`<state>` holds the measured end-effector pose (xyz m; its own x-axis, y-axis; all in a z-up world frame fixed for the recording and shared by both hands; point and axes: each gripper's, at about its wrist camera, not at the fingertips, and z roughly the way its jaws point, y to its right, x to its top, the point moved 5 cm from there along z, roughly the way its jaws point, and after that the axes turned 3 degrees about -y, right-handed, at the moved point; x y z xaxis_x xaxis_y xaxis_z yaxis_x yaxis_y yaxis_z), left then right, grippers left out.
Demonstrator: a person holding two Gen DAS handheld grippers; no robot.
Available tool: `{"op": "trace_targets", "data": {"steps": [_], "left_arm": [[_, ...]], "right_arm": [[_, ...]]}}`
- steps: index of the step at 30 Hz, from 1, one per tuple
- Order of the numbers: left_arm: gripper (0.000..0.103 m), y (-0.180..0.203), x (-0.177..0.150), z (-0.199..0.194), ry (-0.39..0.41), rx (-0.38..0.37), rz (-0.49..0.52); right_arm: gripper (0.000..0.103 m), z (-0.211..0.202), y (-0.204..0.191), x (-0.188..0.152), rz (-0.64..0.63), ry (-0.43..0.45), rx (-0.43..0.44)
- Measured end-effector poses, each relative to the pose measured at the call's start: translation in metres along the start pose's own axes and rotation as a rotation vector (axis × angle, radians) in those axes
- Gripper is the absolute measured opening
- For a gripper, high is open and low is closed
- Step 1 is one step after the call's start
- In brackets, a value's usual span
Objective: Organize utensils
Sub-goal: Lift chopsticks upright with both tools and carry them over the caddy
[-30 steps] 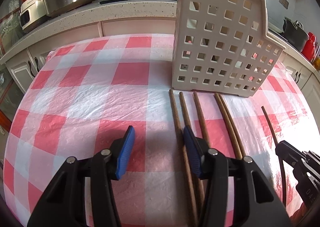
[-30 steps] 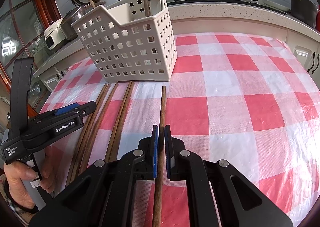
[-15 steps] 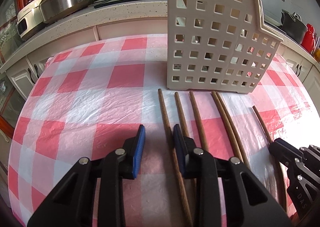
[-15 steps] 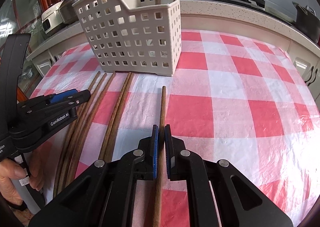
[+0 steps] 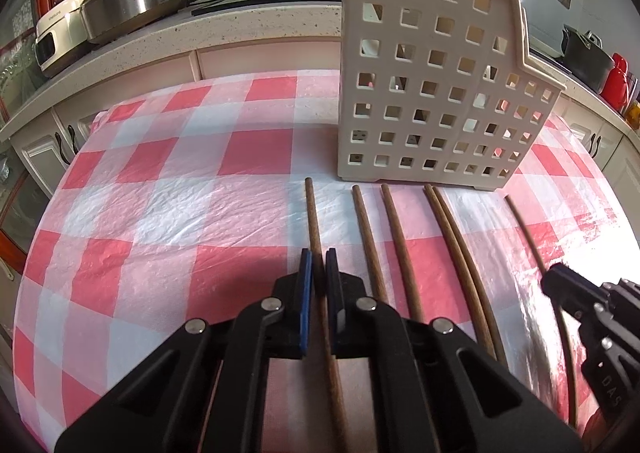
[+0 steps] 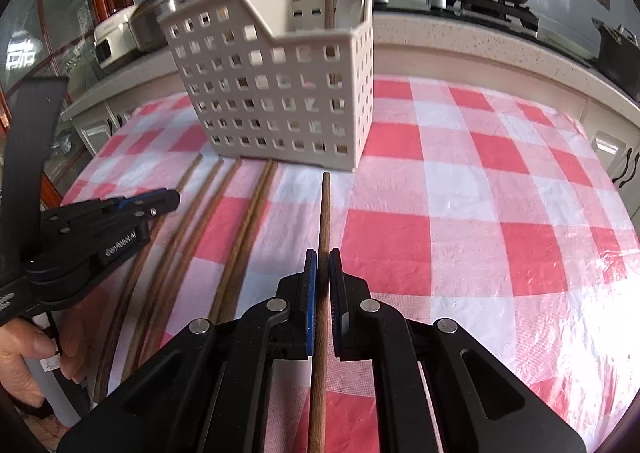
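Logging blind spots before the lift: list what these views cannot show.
- Near ends of both gripped chopsticks: hidden under the tongs, left and right.
- Basket contents: mostly screened by its perforated wall.
- Whether either stick is off the tablecloth: unclear.

Black gripper [image 5: 319,265] — blue pads, silver screws.

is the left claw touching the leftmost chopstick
Touching. The left wrist view shows the left claw closed on the leftmost chopstick, both blue pads pressed against it.
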<state>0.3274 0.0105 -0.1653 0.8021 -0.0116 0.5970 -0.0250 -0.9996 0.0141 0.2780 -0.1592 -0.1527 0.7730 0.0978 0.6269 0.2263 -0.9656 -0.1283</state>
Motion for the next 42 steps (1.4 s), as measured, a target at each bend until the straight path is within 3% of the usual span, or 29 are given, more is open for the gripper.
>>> {"op": "trace_targets", "data": {"steps": [7,21,29,33,39,42], "left_arm": [[0.007,-0.008,0.004,-0.04,0.1,-0.019,-0.023],[0.006,-0.01,0.011,-0.151,0.423,-0.061,0.016],[0.006,-0.003,0.0,-0.187,0.519,-0.055,0.054],[0.005,-0.002,-0.003,-0.178,0.465,-0.065,0.064],[0.006,-0.012,0.008,-0.103,0.208,-0.121,0.012],[0.006,-0.012,0.012,-0.067,0.131,-0.135,-0.005]], "right_arm": [[0.007,-0.035,-0.004,0.012,0.014,0.119,0.053],[0.007,-0.099,-0.013,0.034,0.005,0.297,0.075],[0.007,-0.13,-0.013,0.036,0.002,0.39,0.077],[0.007,-0.135,-0.015,0.033,-0.015,0.4,0.069],[0.007,-0.134,-0.012,0.031,0.001,0.392,0.071],[0.007,-0.134,-0.013,0.031,0.0,0.396,0.074]]}}
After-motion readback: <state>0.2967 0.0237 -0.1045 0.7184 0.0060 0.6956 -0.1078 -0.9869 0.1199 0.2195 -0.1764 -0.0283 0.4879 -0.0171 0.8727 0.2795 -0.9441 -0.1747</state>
